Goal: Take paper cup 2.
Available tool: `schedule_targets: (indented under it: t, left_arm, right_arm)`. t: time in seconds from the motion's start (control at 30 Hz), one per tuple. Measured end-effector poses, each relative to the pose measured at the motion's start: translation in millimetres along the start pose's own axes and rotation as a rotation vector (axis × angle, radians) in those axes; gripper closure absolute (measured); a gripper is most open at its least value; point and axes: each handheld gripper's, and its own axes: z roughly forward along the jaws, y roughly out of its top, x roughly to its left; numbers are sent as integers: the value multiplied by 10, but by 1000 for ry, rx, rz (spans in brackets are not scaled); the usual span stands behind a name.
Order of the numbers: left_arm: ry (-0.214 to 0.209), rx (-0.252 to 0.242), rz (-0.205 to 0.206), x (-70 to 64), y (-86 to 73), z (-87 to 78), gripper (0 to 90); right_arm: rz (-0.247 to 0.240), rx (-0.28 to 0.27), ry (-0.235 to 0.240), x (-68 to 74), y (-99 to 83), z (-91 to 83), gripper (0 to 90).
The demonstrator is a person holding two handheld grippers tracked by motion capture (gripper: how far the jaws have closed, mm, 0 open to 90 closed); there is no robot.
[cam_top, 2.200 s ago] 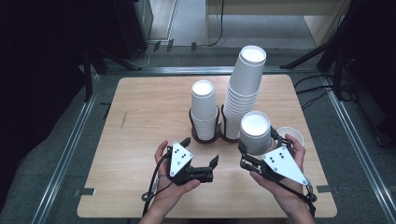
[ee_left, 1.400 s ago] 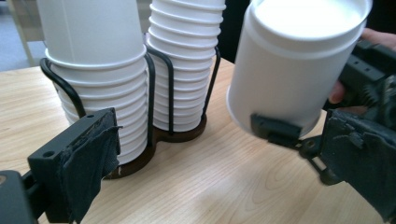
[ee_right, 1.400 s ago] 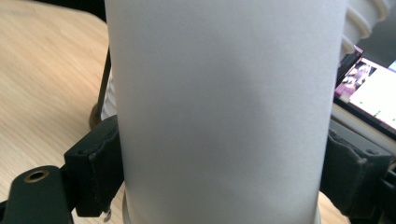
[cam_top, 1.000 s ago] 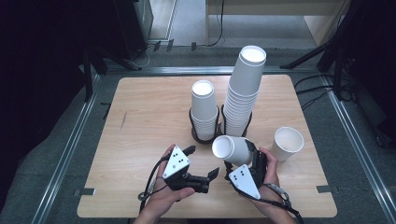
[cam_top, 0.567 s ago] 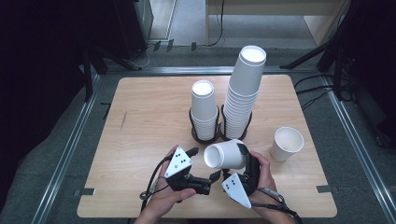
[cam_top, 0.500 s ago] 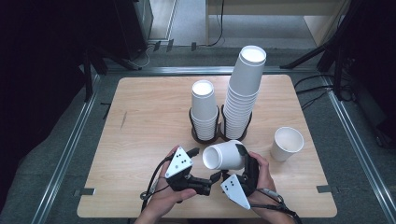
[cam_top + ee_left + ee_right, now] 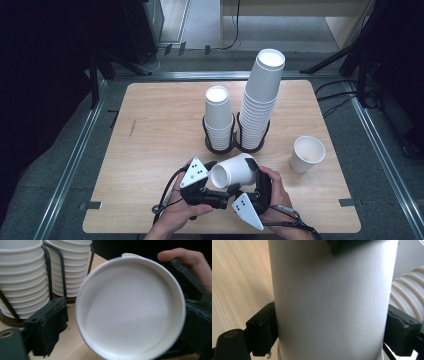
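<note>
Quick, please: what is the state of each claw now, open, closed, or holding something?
Left claw: open, holding nothing; the cup's mouth faces it.
Right claw: closed on the paper cup, held on its side.

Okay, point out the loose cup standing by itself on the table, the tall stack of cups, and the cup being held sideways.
Loose cup (image 7: pixel 307 153), high view, on its open mouth.
Tall stack of cups (image 7: pixel 261 100), high view, on the stack's side.
Held cup (image 7: pixel 234 171), high view, on its side wall between the right gripper's jaws.

In the left gripper view, the left gripper's (image 7: pixel 120 340) right black jaw is hidden behind the tipped white paper cup (image 7: pixel 130 310), so its spread cannot be told.
</note>
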Motion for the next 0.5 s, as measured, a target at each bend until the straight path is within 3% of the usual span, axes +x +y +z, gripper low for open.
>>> schedule_targets:
  t: [0.2, 0.37, 0.5]
  left_arm:
    - [3, 24, 7, -13, -6, 11, 133]
    - [16, 30, 39, -51, 1, 3, 185]
    - [-1, 42, 36, -19, -1, 4, 192]
  right_arm:
    - [-21, -12, 4, 25, 15, -6, 128]
    - [-51, -20, 5, 40, 26, -9, 127]
    - [-57, -19, 5, 51, 18, -6, 122]
